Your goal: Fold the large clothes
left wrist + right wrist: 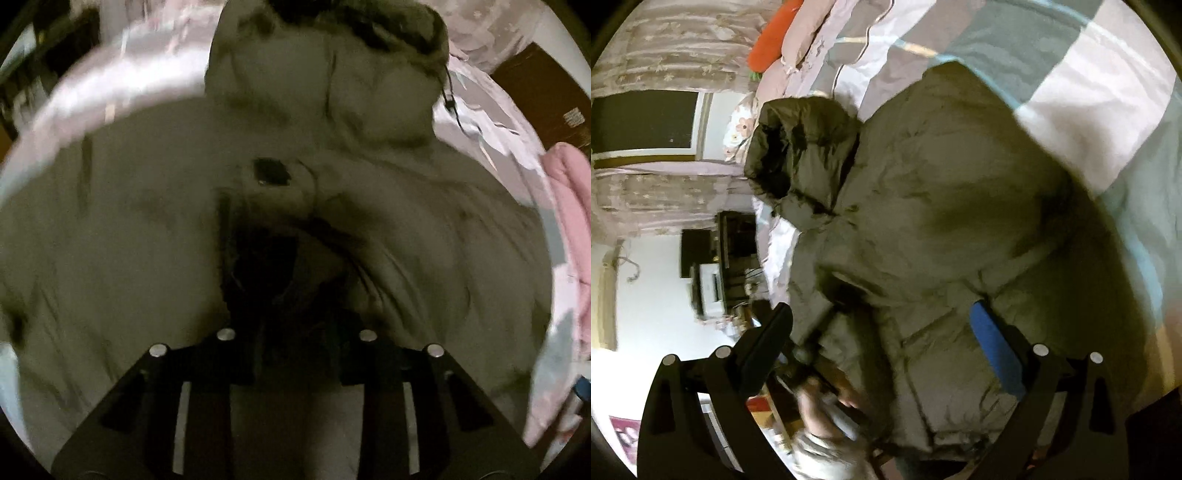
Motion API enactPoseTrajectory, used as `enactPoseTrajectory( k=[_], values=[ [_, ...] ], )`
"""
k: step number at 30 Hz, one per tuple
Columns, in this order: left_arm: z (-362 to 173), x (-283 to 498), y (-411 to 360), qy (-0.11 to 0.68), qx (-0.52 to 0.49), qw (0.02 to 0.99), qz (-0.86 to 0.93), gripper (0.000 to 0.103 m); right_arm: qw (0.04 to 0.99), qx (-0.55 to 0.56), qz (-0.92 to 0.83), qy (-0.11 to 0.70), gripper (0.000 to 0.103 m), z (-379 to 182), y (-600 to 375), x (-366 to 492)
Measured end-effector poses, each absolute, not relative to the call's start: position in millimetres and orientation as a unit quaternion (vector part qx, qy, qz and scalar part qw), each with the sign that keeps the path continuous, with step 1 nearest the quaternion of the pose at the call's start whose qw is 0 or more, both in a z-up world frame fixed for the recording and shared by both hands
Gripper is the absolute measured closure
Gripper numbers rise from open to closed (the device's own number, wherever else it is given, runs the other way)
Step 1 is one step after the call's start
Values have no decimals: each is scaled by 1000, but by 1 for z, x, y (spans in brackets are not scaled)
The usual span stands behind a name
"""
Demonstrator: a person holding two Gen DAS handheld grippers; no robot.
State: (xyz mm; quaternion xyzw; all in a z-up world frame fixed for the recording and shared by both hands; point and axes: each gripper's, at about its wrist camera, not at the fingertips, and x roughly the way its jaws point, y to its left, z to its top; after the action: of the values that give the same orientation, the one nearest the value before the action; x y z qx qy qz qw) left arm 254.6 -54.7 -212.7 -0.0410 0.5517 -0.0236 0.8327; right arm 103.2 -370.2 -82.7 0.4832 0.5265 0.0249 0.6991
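Note:
A large olive-green padded jacket (945, 192) lies spread on a bed, its hood (801, 147) at the far left. In the left wrist view the jacket (129, 240) fills the frame, hood (332, 70) at the top, with a small black patch (272, 172) near the middle. My left gripper (295, 306) is shut on a fold of the jacket; its fingers sit in dark shadow. My right gripper (882, 317) is open above the jacket's lower part, with a blue pad on the right finger (995, 350). The other hand (820, 402) shows below it, blurred.
The bedsheet (1071, 107) has grey, white and teal blocks. Pink bedding (569, 221) lies at the right edge in the left wrist view. An orange pillow (772, 37) and pink quilts lie at the bed's far end. A window, curtains and shelves stand to the left.

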Motion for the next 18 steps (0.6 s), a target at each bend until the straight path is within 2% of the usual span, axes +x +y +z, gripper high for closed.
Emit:
enactPoseTrajectory(
  k=[2,4,7,8,9,10,13,18],
  values=[
    [-213,270,-56,558,-33,829,-20,61,704,472,5,531,6,-88,-372,105],
    [-214,270,-54,564,-43,824,-25,57,702,460,-13,543,6,-97,-371,109],
    [-204,249,-48,548,-65,833,-48,40,710,429,-36,558,7,-110,-365,118],
    [-198,243,-43,533,-78,841,-58,28,724,411,-46,552,14,-112,-362,123],
    [-185,232,-40,501,-98,856,-74,21,738,394,-55,544,21,-112,-358,126],
    [-178,228,-46,487,-102,864,-79,13,748,378,-62,542,33,-113,-355,129],
    [-170,227,-57,486,-88,865,-89,13,761,319,-66,560,44,-127,-336,141],
    [-218,253,-80,573,-4,818,-42,15,731,261,-89,624,44,-175,-312,154]
  ],
)
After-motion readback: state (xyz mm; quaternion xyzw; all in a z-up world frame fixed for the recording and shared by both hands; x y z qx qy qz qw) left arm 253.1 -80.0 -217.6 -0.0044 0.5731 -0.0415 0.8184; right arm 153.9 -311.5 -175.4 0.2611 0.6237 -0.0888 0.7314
